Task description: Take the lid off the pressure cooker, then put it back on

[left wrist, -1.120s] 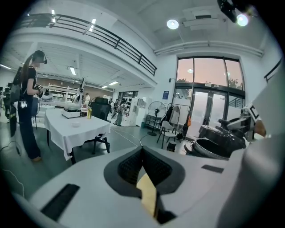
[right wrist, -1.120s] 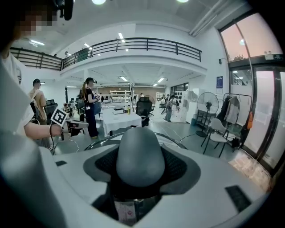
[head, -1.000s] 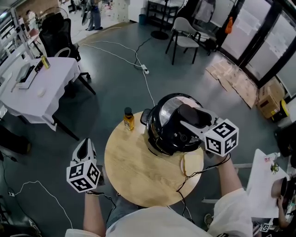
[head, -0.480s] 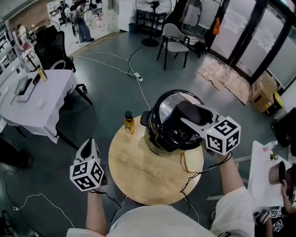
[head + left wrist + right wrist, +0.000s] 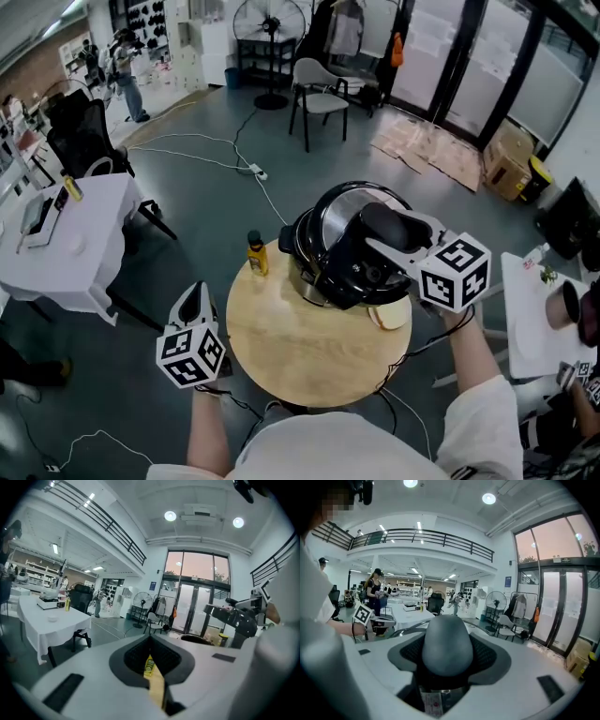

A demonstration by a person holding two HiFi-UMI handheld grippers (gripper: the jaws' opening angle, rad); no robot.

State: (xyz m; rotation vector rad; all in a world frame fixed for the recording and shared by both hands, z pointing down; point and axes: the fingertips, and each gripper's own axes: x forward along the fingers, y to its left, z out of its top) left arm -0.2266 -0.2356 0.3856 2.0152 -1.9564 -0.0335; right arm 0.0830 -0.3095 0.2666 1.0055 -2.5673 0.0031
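In the head view the lid [image 5: 349,246] is off the pressure cooker [image 5: 305,281] and hangs tilted just above it, hiding most of the pot, which stands at the far right of the round wooden counter [image 5: 300,347]. The right gripper [image 5: 394,234] reaches in from the right and clamps the lid's black handle [image 5: 389,223]. The left gripper [image 5: 196,292] is off the counter's near left edge, well apart from the pot, and a yellow bottle [image 5: 254,253] stands just left of the cooker. By my reading the first half of the task is done and the return is due: the lid needs levelling, centring over the rim and lowering squarely, perhaps with a turn to lock. The left gripper view shows that gripper's jaws drawn together at the tips with nothing between them; only the bottle and a strip of counter show through the slit. Off to the right in that view the lid floats clear above the cooker's dark open mouth. In the right gripper view the jaws stand fairly wide, pressed on either side of the rounded grey handle, which fills the space between them and sits directly ahead of the camera.
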